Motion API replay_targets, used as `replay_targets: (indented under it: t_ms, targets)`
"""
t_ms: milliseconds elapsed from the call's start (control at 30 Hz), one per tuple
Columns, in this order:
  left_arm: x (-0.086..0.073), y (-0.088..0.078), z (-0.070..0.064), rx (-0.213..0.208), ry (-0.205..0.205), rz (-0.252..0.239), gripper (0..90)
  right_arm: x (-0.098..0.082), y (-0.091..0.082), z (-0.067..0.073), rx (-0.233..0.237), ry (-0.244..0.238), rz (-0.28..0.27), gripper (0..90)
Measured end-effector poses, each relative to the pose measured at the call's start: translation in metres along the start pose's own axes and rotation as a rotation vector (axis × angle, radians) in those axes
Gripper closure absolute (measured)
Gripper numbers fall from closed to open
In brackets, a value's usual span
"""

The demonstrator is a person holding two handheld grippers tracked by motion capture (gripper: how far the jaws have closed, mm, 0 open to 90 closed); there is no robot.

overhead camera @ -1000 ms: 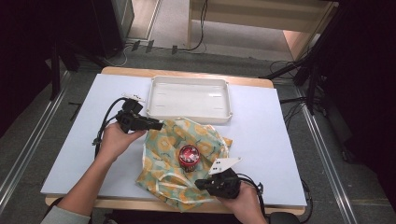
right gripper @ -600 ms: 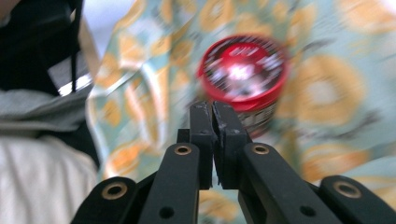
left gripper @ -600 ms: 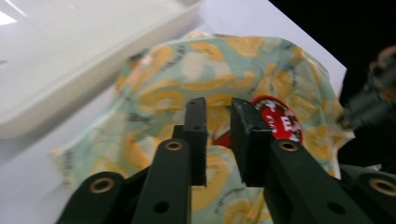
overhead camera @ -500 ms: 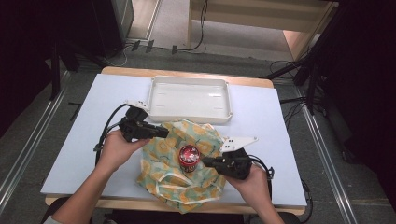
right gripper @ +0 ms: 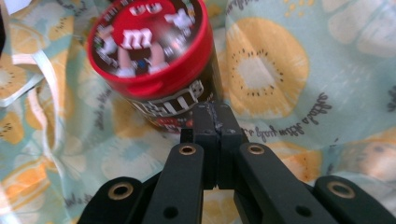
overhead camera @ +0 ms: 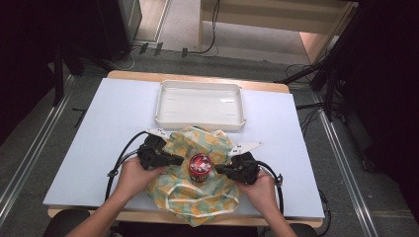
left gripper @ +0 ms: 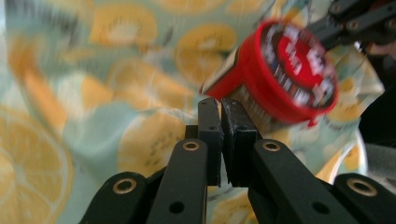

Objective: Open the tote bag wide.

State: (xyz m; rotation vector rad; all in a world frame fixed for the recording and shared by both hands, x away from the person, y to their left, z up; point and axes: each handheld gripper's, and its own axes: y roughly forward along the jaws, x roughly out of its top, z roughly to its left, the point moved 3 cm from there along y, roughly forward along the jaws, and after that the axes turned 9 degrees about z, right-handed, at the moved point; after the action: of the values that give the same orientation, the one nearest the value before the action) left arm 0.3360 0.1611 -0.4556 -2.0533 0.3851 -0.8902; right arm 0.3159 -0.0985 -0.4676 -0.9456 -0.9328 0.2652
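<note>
A can with a red lid [overhead camera: 199, 167] stands upright on a crumpled fruit-print cloth [overhead camera: 197, 202] at the table's near middle. My left gripper [overhead camera: 182, 160] lies just left of the can, pointing at it; its jaws have just been closing and are shut with nothing visible between them. In the left gripper view its tips [left gripper: 219, 105] sit close before the can [left gripper: 289, 70], above the cloth [left gripper: 93, 93]. My right gripper [overhead camera: 218, 170] points at the can from the right, shut. In the right gripper view its tips [right gripper: 215, 109] nearly touch the can's side [right gripper: 149, 46].
A white tray [overhead camera: 200, 122] stands beyond the cloth at the back middle of the pale blue table [overhead camera: 108, 128]. Cables trail from both grippers toward the near edge. Bare table lies to the left and right of the cloth.
Both grippers have closed in on the can: the left one came down and rightward, the right one moved up from the front edge to the can's right side.
</note>
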Motion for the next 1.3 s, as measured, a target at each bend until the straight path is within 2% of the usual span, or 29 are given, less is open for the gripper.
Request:
replay_targets:
  t_ms: [233,400,633,700,767,833,867,900,1033,1067,1167,1200,1300]
  targets:
    - [-0.017,0.008,0.001,0.007,-0.005,0.024,87.9,0.000,0.012,-0.006,-0.033,0.001,0.027,90.0]
    - [-0.029,0.014,0.000,0.007,-0.006,0.043,87.7,0.005,0.020,-0.016,-0.054,0.016,0.029,90.0]
    - [-0.036,0.014,-0.003,0.013,0.005,0.029,87.3,0.013,0.027,-0.032,-0.098,0.026,0.014,90.0]
    - [-0.038,0.013,-0.003,0.011,0.007,0.028,86.5,0.016,0.026,-0.039,-0.128,0.046,0.012,90.0]
    - [-0.040,0.013,-0.004,0.007,0.010,0.030,85.5,0.016,0.025,-0.040,-0.131,0.050,0.008,90.0]
    - [-0.041,0.012,-0.006,0.007,0.010,0.021,84.8,0.015,0.020,-0.037,-0.115,0.043,-0.002,90.0]
    - [-0.041,0.010,-0.006,0.004,0.011,0.009,83.0,0.011,0.014,-0.029,-0.090,0.038,-0.024,90.0]
    - [-0.040,0.009,-0.006,0.003,0.012,0.004,83.0,0.011,0.014,-0.029,-0.090,0.038,-0.024,90.0]
    - [-0.040,0.006,-0.007,0.002,0.014,-0.004,79.0,0.002,0.004,-0.010,-0.058,0.018,-0.044,90.0]
    - [-0.039,0.005,-0.008,-0.001,0.017,-0.014,77.2,-0.004,0.003,-0.003,-0.050,0.017,-0.031,90.0]
    - [-0.037,0.003,-0.010,-0.004,0.027,-0.020,75.3,-0.010,0.002,0.004,-0.032,0.011,-0.031,90.0]
    - [-0.037,0.003,-0.010,-0.004,0.031,-0.021,73.9,-0.014,0.002,0.012,-0.016,-0.002,-0.029,90.0]
    - [-0.034,0.001,-0.013,-0.005,0.048,-0.034,71.8,-0.019,0.003,0.020,-0.003,-0.010,-0.022,90.0]
